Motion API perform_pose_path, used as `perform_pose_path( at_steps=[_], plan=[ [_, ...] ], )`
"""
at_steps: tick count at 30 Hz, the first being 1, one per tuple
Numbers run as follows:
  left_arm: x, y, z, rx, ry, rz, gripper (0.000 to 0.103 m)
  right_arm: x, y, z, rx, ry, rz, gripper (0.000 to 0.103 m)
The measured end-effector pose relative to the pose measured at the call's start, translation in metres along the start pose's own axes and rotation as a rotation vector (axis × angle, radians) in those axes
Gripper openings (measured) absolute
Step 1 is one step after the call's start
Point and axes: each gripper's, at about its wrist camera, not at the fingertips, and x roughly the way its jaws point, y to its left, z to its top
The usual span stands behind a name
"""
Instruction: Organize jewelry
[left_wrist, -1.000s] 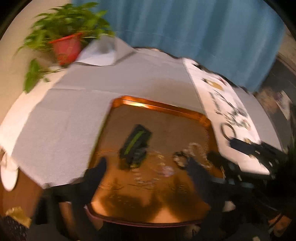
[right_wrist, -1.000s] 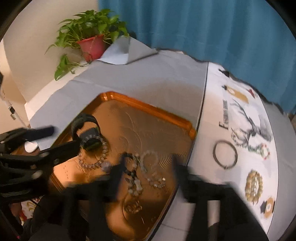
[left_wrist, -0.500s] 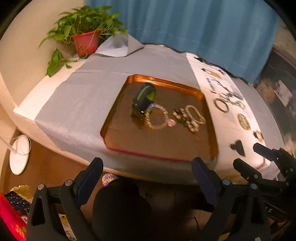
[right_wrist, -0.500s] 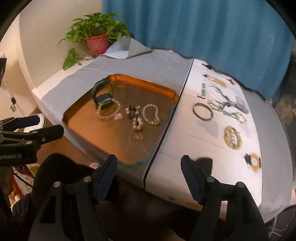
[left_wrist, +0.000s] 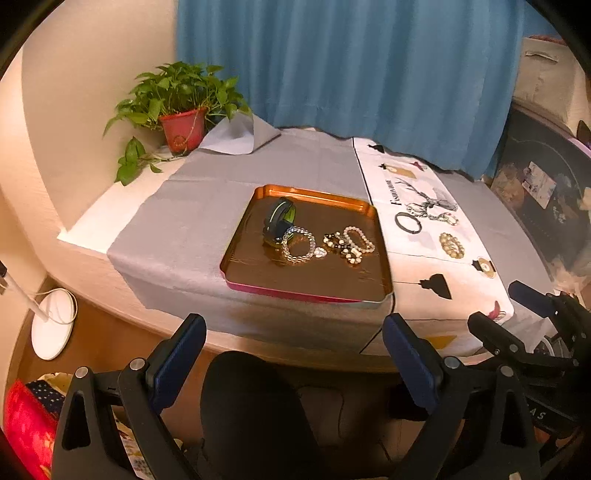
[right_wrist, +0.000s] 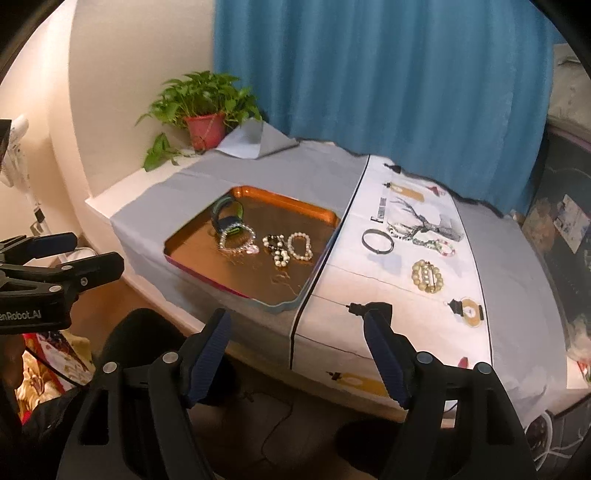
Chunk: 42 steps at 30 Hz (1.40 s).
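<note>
My left gripper (left_wrist: 291, 347) hangs off the near edge of the tabletop (left_wrist: 192, 206), its jaws spread wide with nothing between them. My right gripper (right_wrist: 295, 339) is also short of the edge; its jaws are opening and nothing sits between them either.

The tabletop is covered by a grey cloth (left_wrist: 177, 221) on the left and a white printed runner (right_wrist: 388, 295) on the right, the two meeting along a dark seam. A copper-coloured tray (left_wrist: 317, 286) lies on the grey cloth, right beside the runner. In it are a black and green wristband (left_wrist: 279, 219), a clear bead bracelet (left_wrist: 297, 245) touching it, a dark and cream bead bracelet (left_wrist: 341, 245) and a pale pearl bracelet (left_wrist: 358, 240) close together. On the runner lie a dark bangle (right_wrist: 376, 242), a colourful bead strand (right_wrist: 436, 245) and a pale gold bead bracelet (right_wrist: 427, 276), each apart from the others.

A potted plant (right_wrist: 205, 110) in a red pot stands at the far left corner, by a folded-up corner of the grey cloth. A blue curtain (right_wrist: 406, 81) hangs behind the tabletop, with a cream wall (right_wrist: 122, 92) to its left. A white lamp base (left_wrist: 53, 325) rests on the wooden floor below.
</note>
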Motion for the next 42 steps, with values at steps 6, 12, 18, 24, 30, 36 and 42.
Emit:
perform_pose_path(
  at_steps=[6,12,18,24,30,36,42],
  plan=[
    [-0.026,-0.012,-0.005,0.029,-0.042,0.002,0.095,-0.027,0.002,-0.009,0.004,-0.038,0.002,0.075],
    [-0.043,-0.021,-0.009,0.057,-0.076,0.005,0.095,-0.047,0.002,-0.016,0.003,-0.071,0.006,0.075],
    [-0.050,-0.021,-0.012,0.052,-0.087,0.007,0.095,-0.053,0.004,-0.018,0.000,-0.081,0.008,0.076],
    [-0.052,-0.020,-0.012,0.057,-0.087,0.007,0.095,-0.054,0.006,-0.019,0.003,-0.081,0.006,0.076],
    [-0.052,-0.022,-0.013,0.061,-0.086,0.010,0.095,-0.055,0.006,-0.021,0.003,-0.081,0.006,0.076],
    [-0.051,-0.025,-0.013,0.064,-0.077,0.013,0.095,-0.057,0.007,-0.025,0.006,-0.071,0.009,0.076],
    [-0.043,-0.028,-0.010,0.072,-0.061,0.013,0.095,-0.050,0.000,-0.025,0.017,-0.058,0.012,0.076]
  ],
)
